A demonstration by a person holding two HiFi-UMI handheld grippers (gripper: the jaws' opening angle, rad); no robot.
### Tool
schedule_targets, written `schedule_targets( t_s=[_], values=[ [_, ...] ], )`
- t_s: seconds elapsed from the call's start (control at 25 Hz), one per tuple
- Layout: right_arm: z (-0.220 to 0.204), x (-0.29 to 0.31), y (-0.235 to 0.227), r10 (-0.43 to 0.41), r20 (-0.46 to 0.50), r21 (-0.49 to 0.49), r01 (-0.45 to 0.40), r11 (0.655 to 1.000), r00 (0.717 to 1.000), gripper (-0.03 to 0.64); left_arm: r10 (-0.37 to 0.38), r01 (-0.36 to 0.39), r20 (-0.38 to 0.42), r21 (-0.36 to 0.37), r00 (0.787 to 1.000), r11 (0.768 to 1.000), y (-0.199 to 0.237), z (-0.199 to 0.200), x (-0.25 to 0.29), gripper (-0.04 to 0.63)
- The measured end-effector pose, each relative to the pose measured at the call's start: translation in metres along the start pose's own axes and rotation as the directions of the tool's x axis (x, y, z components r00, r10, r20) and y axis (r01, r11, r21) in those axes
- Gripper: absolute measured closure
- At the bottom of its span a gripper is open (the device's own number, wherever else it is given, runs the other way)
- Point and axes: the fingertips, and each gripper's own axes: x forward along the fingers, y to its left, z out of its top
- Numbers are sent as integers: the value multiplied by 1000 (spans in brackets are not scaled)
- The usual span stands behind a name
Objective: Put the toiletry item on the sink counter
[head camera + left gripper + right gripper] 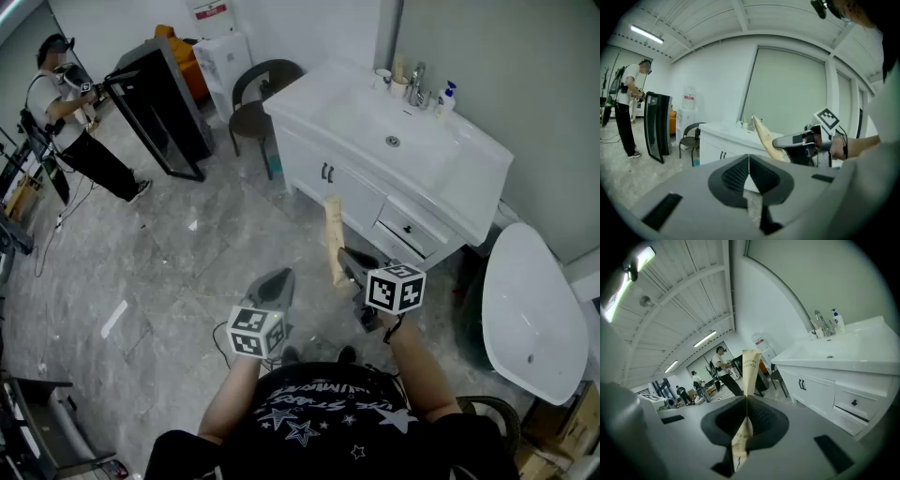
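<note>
My right gripper (349, 265) is shut on a long flat beige toothbrush packet (333, 236), which sticks up and forward past the jaws; its printed end (750, 369) rises above the pads. That packet (765, 137) also appears in the left gripper view, held by the right gripper (787, 140). My left gripper (274, 286) is shut with nothing between its jaws (749, 171), low at my left. The white sink counter (469, 159) with its basin stands ahead to the right, a short way beyond the packet; the counter (853, 350) fills the right of the right gripper view.
A tap, cups and a blue-capped pump bottle (447, 97) stand at the counter's back edge. A dark round chair (258, 103) sits left of the cabinet, a white toilet (530, 309) to its right. A black panel (164, 103) and a person (80, 127) stand at far left.
</note>
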Motion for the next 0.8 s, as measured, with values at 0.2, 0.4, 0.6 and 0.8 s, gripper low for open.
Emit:
schedule_targets(
  t_s=[0.2, 0.4, 0.6, 0.8],
  values=[
    [1, -9, -8, 13, -2, -9, -13, 1000, 1000, 594, 19, -19, -11, 7, 1000, 1000, -9, -5, 6, 577],
    [0, -21, -17, 17, -9, -10, -17, 1000, 1000, 594, 29, -29, -15, 19, 999, 999, -25, -6, 11, 577],
    [1, -38, -30, 21, 7, -3, -21, 1000, 1000, 594, 41, -41, -22, 36, 999, 999, -40, -11, 17, 577],
    [1, -53, -51, 35, 22, 22, -36, 999, 999, 594, 84, -83, -14, 36, 996, 996, -49, -14, 17, 577]
  ],
)
